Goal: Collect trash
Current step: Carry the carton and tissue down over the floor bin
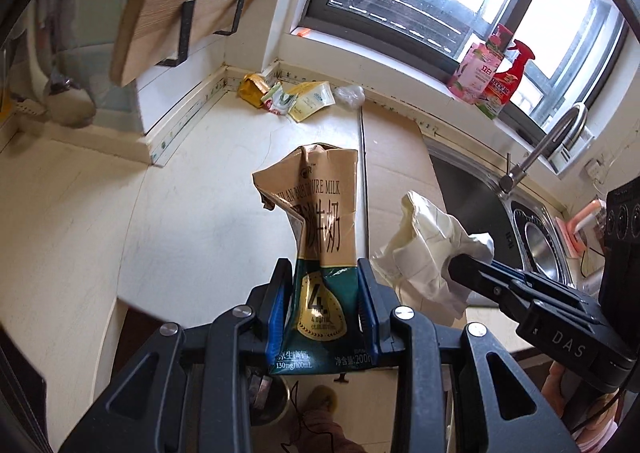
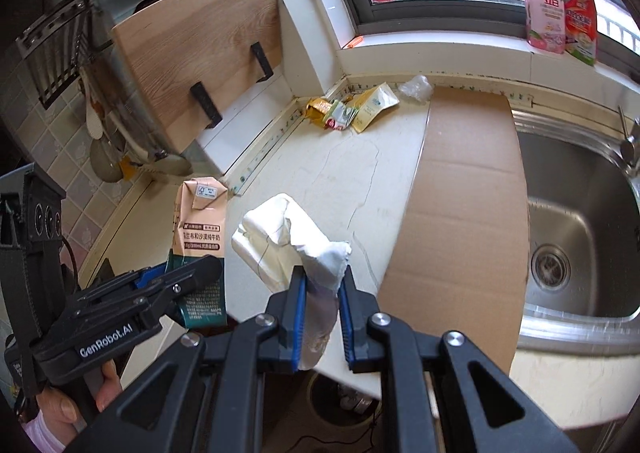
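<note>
The milk carton [image 1: 320, 253] was tan above, dark green below, with a gold shield. The crumpled paper [image 2: 288, 241] was cream-white, perhaps greyer at its tip.

Home kitchen: steel sink [image 2: 576, 221], faucet [image 1: 544, 145], hung cutting board [image 2: 200, 77], tiled wall [image 2: 60, 157].

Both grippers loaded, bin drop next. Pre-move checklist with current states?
1. Left gripper shut on the crumpled tan-and-green milk carton: ok.
2. Right gripper shut on the crumpled white paper wad: ok.
3. Both loads lifted off the pale countertop: ok.
4. The two grippers apart, loads not touching: ok.
5. Dark round bin below the counter edge reachable: cannot tell, mostly hidden.
6. Counter cleared: not ok, yellow and green wrappers remain in the corner.
</note>
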